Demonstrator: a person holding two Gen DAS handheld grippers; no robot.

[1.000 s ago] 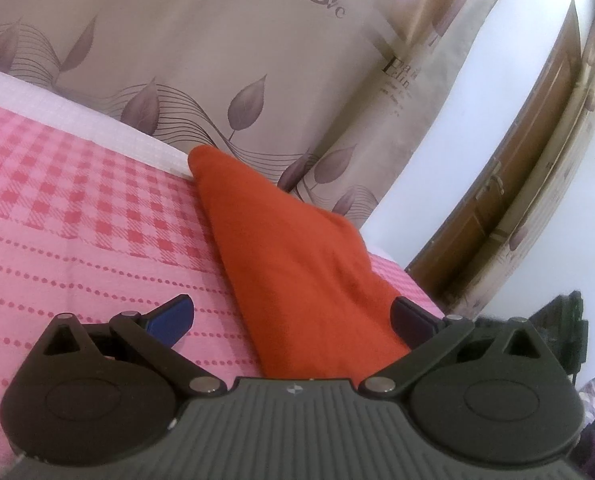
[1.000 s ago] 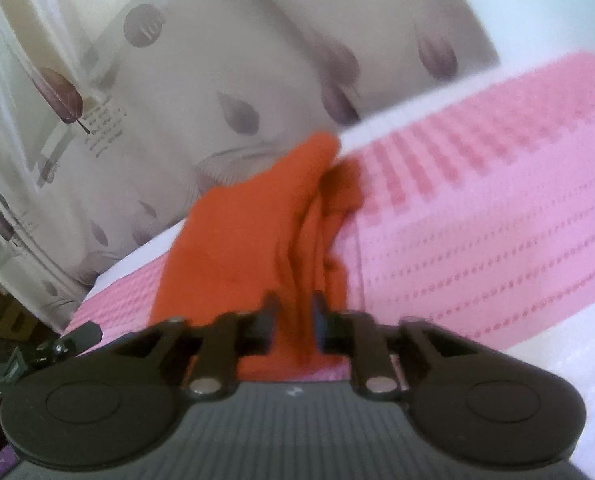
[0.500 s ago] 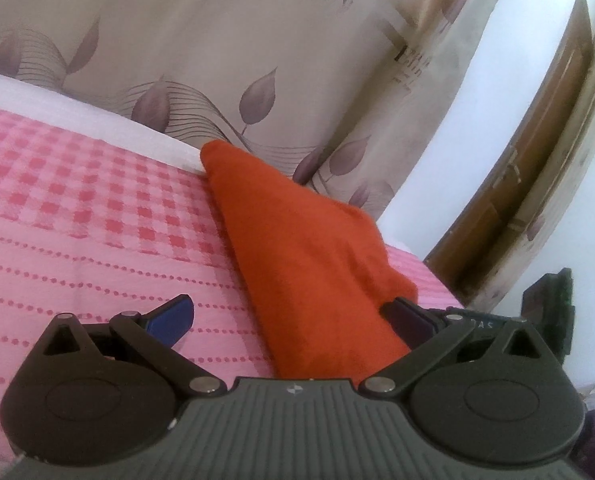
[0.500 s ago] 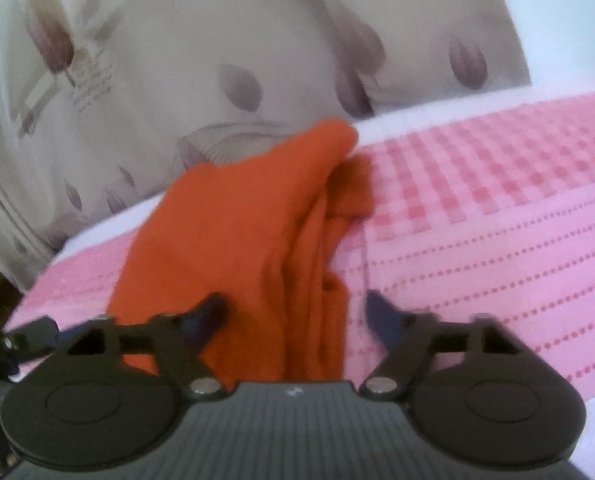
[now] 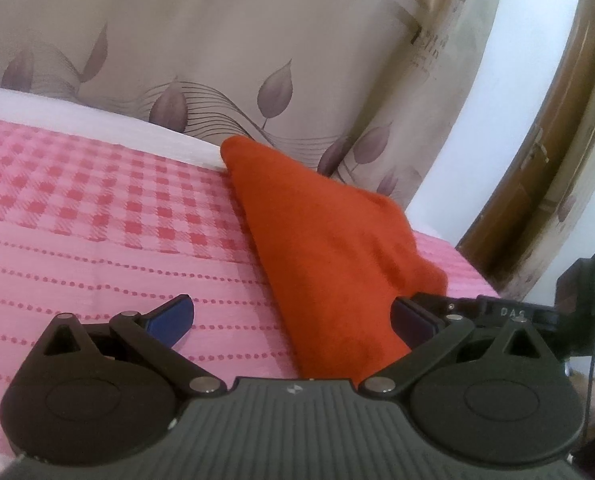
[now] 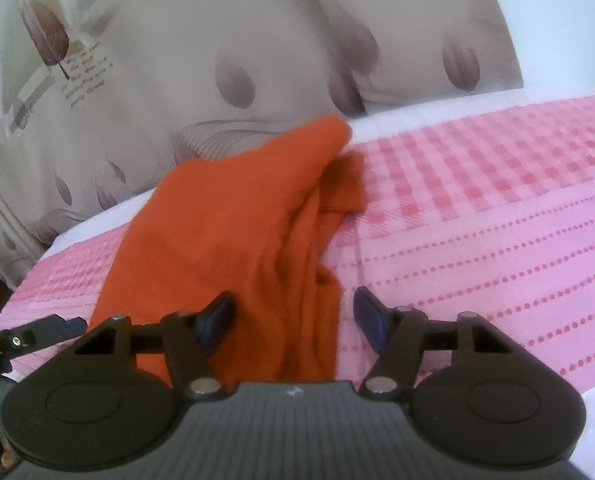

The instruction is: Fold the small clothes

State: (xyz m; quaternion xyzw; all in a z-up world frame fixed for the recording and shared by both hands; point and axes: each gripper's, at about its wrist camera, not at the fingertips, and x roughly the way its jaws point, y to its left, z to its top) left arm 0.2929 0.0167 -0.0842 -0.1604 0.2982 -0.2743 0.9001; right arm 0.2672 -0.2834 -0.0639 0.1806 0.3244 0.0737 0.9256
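Note:
An orange garment (image 5: pixel 329 248) lies in a long, narrow fold on the pink bedspread (image 5: pixel 97 220), its far tip at the bed's white edge. My left gripper (image 5: pixel 291 312) is open, with its blue pads wide apart around the near end of the garment; the right-hand pad sits against the cloth. In the right wrist view the same orange garment (image 6: pixel 225 232) shows loose creases along its right side. My right gripper (image 6: pixel 293 312) is open over that creased near end, and neither pad presses on it.
A beige leaf-print curtain (image 5: pixel 257 40) hangs right behind the bed. A wooden door (image 5: pixel 557 160) stands at the far right. The other gripper's finger (image 6: pixel 37 328) shows at the left edge of the right wrist view. Pink bedspread (image 6: pixel 477 240) spreads out to the right.
The right gripper's jaws, pinched on the orange cloth a second ago, have opened and let it go. The left gripper has kept its place and only tilted a little.

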